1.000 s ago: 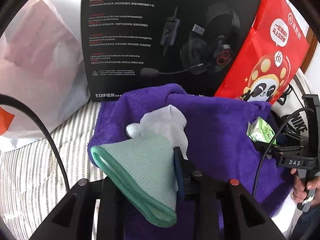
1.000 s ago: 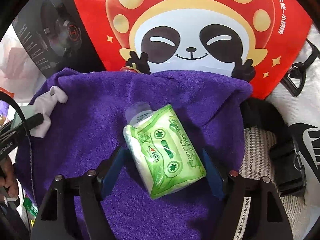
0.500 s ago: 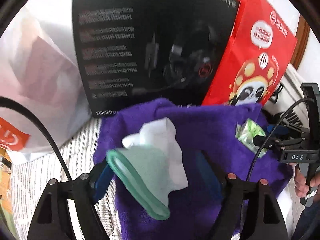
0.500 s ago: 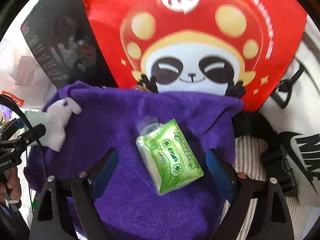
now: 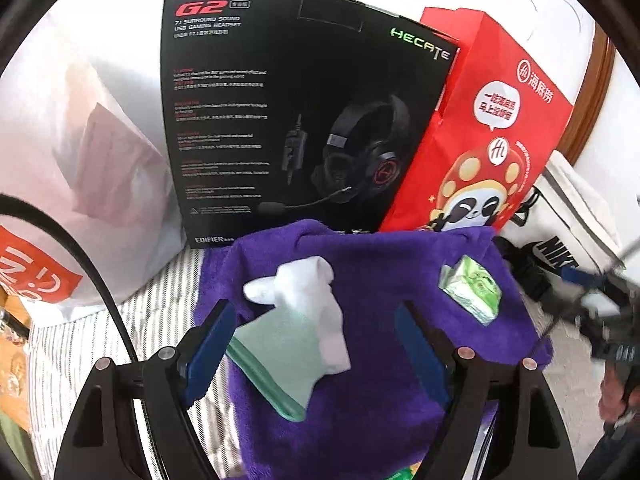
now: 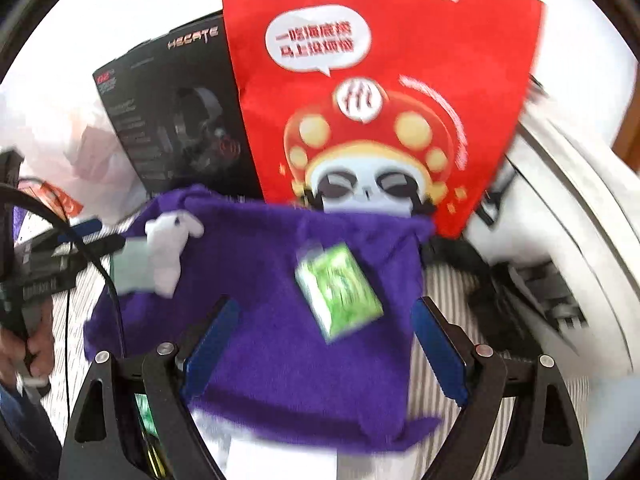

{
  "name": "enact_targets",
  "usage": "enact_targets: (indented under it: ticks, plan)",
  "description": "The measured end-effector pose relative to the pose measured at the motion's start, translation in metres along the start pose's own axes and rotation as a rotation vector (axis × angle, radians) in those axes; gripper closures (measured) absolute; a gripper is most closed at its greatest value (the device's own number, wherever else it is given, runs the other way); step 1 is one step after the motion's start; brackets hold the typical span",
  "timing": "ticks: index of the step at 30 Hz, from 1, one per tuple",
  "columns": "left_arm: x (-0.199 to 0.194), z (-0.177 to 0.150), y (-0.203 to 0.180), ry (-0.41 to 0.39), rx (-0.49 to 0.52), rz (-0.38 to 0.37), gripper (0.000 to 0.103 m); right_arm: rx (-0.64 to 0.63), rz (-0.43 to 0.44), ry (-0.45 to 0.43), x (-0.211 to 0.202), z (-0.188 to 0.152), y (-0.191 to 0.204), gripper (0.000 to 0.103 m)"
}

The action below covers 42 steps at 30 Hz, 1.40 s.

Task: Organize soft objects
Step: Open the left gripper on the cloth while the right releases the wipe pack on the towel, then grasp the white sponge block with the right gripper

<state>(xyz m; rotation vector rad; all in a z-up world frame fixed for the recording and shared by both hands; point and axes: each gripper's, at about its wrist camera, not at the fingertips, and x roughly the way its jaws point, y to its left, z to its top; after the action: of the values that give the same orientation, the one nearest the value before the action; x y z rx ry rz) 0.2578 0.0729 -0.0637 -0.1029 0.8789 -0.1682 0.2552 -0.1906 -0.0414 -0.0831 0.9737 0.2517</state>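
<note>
A purple towel [image 5: 380,360] lies spread on the striped bed; it also shows in the right wrist view [image 6: 280,320]. On it lie a pale green cloth [image 5: 276,356] with a white sock [image 5: 316,300] on top, and a green tissue pack [image 5: 472,288]. My left gripper [image 5: 316,344] is open with the cloth lying loose between its fingers. My right gripper [image 6: 324,340] is open, drawn back from the tissue pack [image 6: 340,292]. The cloth and sock [image 6: 160,256] show at the towel's left edge.
A black headset box [image 5: 296,120] and a red panda bag [image 5: 492,132] stand behind the towel. A white plastic bag [image 5: 80,184] lies left. A white Nike bag [image 5: 568,232] with black straps lies right. Striped bedding [image 5: 152,320] is underneath.
My left gripper opened, let go of the green cloth and pulled back. My right gripper opened wider and pulled back from the tissue pack, which stays on the towel.
</note>
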Motion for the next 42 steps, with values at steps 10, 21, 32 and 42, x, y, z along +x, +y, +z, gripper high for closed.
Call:
enact_targets:
  ticks: [10,21,32,42]
  plan:
    - [-0.02,0.001,-0.027,-0.018,0.068,-0.012,0.022,0.087,0.042,0.128,0.001,-0.095,0.007,0.013]
    - [-0.048,0.002,-0.046,-0.05,0.146,0.003,0.022,0.123,0.063,0.17,0.022,-0.122,0.024,0.012]
    - [-0.071,-0.001,-0.068,-0.077,0.196,0.052,0.022,0.078,0.068,0.113,0.019,-0.125,0.031,0.013]
    - [-0.077,-0.036,-0.086,-0.004,0.23,0.083,0.022,0.063,0.127,0.024,-0.005,-0.125,0.032,0.05]
